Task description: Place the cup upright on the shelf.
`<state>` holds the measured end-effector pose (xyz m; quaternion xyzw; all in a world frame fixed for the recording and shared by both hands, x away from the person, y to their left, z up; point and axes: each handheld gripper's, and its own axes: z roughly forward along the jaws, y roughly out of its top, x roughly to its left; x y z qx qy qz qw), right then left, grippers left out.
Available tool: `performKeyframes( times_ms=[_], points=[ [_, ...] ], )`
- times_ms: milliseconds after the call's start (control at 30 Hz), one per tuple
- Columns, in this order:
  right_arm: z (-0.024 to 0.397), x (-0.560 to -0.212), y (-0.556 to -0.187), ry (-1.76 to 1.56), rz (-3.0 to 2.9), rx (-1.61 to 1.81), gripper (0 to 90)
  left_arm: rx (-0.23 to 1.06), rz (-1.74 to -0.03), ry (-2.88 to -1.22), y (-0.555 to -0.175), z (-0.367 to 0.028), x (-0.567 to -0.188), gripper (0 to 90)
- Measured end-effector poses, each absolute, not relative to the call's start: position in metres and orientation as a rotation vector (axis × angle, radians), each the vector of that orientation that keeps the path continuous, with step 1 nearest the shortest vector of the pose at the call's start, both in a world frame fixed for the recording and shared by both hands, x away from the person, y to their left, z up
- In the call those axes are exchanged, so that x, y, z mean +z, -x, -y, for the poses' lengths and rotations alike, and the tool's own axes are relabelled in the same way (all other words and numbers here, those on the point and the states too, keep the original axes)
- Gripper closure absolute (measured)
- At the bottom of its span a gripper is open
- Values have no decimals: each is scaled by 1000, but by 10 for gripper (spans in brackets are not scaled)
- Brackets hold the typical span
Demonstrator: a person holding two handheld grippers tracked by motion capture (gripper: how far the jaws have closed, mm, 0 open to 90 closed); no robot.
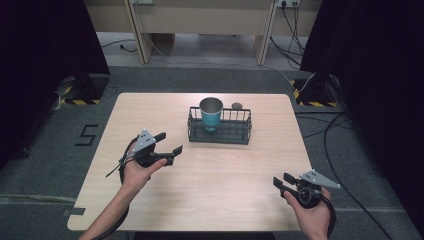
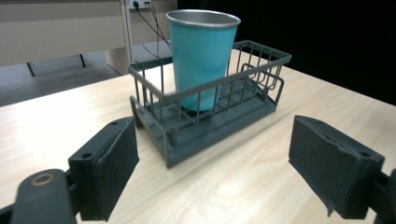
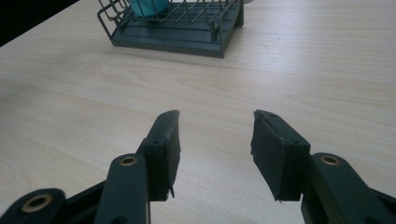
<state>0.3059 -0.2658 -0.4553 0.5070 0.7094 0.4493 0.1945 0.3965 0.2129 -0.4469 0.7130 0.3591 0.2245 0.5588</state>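
Note:
A teal metal cup (image 1: 211, 113) (image 2: 201, 55) stands upright in the left half of a dark wire rack (image 1: 220, 127) (image 2: 212, 109) at the table's far middle. My left gripper (image 1: 168, 143) (image 2: 212, 165) is held left of the rack, a short way from it, jaws wide open and empty. Near the table's front right corner, my right gripper (image 1: 281, 180) (image 3: 215, 147) is open too, with only bare tabletop between its jaws. The rack (image 3: 175, 25) lies far ahead in the right gripper view, with the cup (image 3: 147, 5) cut off by the top edge.
A small dark round object (image 1: 237, 105) lies on the wooden table (image 1: 200, 175) just behind the rack. Cables run over the grey floor to the right, and black stand bases with hazard tape sit off both far corners.

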Motion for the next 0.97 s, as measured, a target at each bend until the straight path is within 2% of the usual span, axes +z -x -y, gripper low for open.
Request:
performKeyframes(
  times_ms=[433, 967],
  points=[
    [264, -456, -306, -1424, -1992, 1253, 522, 523, -890, -1693, -352, -242, -476, 150],
    [269, -455, -305, -1433, -1976, 1254, 521, 555, -927, -1607, -339, -265, -488, 172]
  ],
)
